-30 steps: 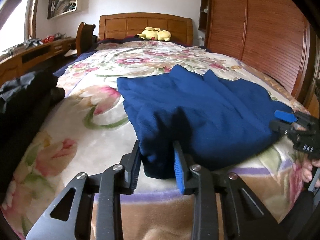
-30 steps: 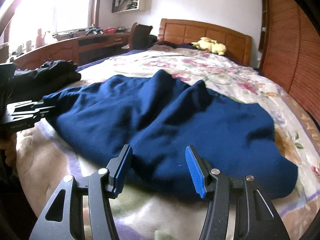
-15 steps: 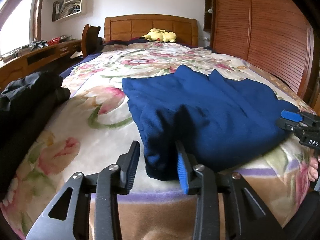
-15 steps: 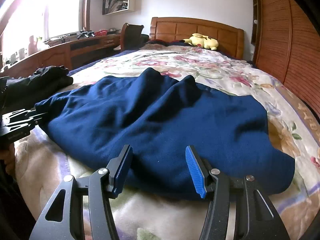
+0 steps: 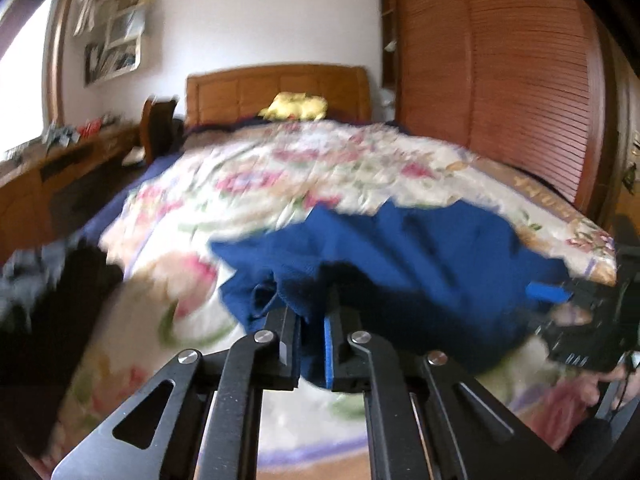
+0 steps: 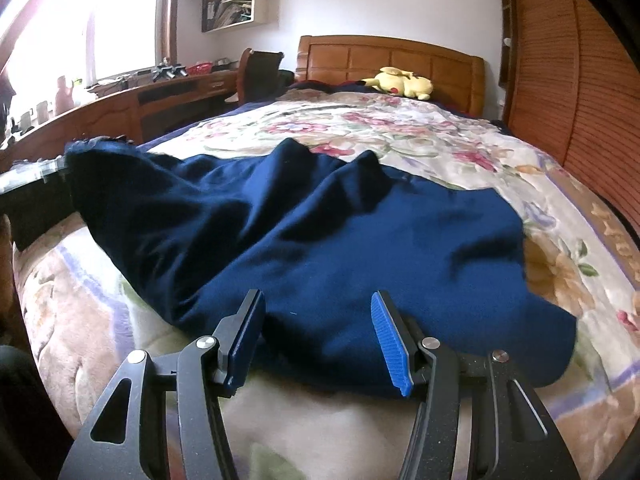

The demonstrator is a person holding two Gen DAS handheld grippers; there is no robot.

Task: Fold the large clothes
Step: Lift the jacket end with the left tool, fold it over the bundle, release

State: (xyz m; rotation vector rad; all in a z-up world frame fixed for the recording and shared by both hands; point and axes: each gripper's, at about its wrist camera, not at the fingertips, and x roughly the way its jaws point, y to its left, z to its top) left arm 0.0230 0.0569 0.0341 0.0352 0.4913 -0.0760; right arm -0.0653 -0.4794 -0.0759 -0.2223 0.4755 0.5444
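A large dark blue garment point(image 6: 340, 232) lies spread on the flowered quilt point(image 6: 400, 128) of the bed. In the left wrist view my left gripper point(image 5: 309, 309) is closing, with its pads pinched on the garment's point(image 5: 420, 264) near left corner, which hangs bunched above the quilt point(image 5: 300, 176). The right wrist view shows that corner raised at the far left by the left gripper point(image 6: 38, 178). My right gripper point(image 6: 316, 334) is open and low over the near hem, its fingers astride the cloth without pressing it. In the blurred left wrist view the right gripper point(image 5: 562, 300) is at the right edge.
A black pile of clothes point(image 5: 48, 292) lies at the bed's left edge. A yellow plush toy point(image 6: 404, 82) rests by the wooden headboard point(image 6: 392, 56). A louvred wardrobe point(image 6: 580, 100) runs along the right, a desk point(image 6: 140, 104) and chair point(image 6: 260, 72) along the left.
My left gripper went from open around the garment's corner to pinched on it, then rose and lifted the corner off the quilt. The right gripper has stayed put and open.
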